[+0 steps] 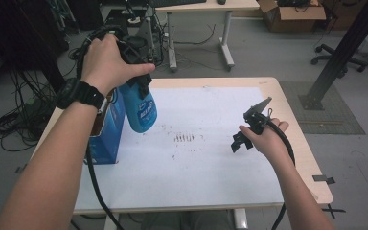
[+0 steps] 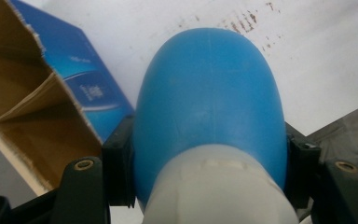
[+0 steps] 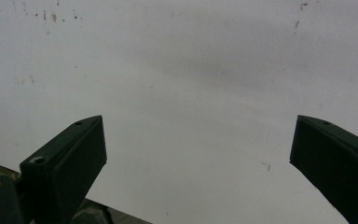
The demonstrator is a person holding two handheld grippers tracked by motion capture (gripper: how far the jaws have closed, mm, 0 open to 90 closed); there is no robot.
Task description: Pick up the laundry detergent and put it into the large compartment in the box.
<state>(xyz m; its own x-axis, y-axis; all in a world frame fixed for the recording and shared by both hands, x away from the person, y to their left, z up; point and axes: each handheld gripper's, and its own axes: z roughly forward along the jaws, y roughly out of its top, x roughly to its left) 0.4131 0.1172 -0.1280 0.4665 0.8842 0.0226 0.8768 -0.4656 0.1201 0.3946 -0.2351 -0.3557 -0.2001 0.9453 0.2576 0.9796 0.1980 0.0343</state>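
The left gripper (image 1: 136, 62) was clamped on a rounded blue plastic bottle with a white collar (image 1: 140, 109), its two black jaws pressing the bottle's shoulders from either side, as the left gripper view made plain (image 2: 209, 112); the bottle hung in the air, base downward, above the left part of the white sheet covering the table (image 1: 211, 172), and just beside an open blue cardboard box with a brown inside (image 1: 109, 129) that stood upright at the table's left edge; whether bottle and box touched could not be told. The right gripper (image 1: 244, 136) hovered over the right part of the sheet, well apart from the bottle, its jaws spread wide and holding nothing, with bare white sheet between them (image 3: 196, 93); a patch of small dark marks (image 1: 184, 138) lay on the sheet between the two grippers. The step in hand seemed to be carrying the bottle, either just lifted clear of the box or on its way into it; the next move would likely call for keeping the grip firm on the smooth curved plastic while lowering the bottle upright, and the idle right gripper could steady the light box if it tipped.
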